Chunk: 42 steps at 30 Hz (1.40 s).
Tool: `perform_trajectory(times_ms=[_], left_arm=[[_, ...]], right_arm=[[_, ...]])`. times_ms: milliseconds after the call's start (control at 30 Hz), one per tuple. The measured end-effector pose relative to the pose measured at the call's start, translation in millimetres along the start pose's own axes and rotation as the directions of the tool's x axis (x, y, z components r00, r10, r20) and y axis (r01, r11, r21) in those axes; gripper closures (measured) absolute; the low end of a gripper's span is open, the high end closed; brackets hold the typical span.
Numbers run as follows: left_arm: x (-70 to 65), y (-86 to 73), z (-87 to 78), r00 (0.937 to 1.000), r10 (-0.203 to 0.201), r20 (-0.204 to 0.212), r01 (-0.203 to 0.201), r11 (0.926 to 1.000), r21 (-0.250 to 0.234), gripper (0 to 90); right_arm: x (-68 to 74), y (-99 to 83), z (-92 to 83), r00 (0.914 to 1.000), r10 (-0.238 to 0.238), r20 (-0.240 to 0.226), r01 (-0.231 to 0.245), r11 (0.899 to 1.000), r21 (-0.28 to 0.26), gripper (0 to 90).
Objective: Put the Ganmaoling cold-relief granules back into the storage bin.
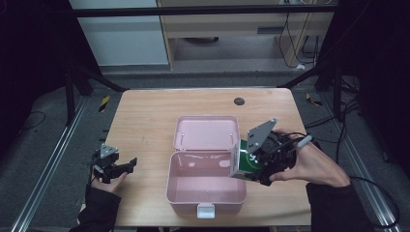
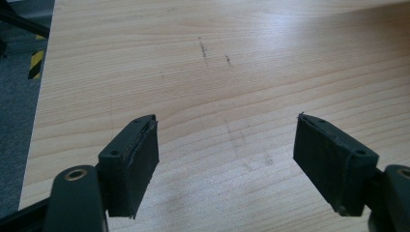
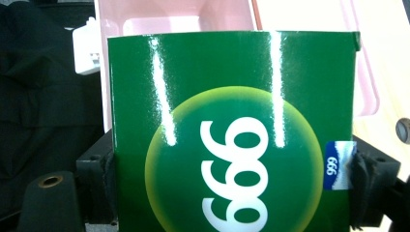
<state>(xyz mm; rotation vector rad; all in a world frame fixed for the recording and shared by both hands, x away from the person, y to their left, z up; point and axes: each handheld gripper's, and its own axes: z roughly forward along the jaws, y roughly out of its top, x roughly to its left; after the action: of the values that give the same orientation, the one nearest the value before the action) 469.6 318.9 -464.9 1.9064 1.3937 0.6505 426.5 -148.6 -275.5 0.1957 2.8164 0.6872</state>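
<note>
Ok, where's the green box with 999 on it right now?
In the high view the green box is clamped in the right gripper, held at the right rim of the open pink case, right of the table's centre.

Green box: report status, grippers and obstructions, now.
Right gripper shut on green box, held at pink case's right rim. Left gripper open, idle over bare table. Case lid open, nothing blocking.

High view overlooks table [image 1: 145,116]; claw views sit close, perhaps sharing it.
</note>
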Motion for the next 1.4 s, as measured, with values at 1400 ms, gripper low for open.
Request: perform_trajectory(times_ms=[1400], left_arm=[[1.0,0.7,-1.6,1.0,0.001,-0.003,-0.001,1.0,-0.008,23.5]], right_arm=[[4.2,32.9,74.5,0.9919,-0.059,-0.113,0.068,0.994,0.08,16.2]])
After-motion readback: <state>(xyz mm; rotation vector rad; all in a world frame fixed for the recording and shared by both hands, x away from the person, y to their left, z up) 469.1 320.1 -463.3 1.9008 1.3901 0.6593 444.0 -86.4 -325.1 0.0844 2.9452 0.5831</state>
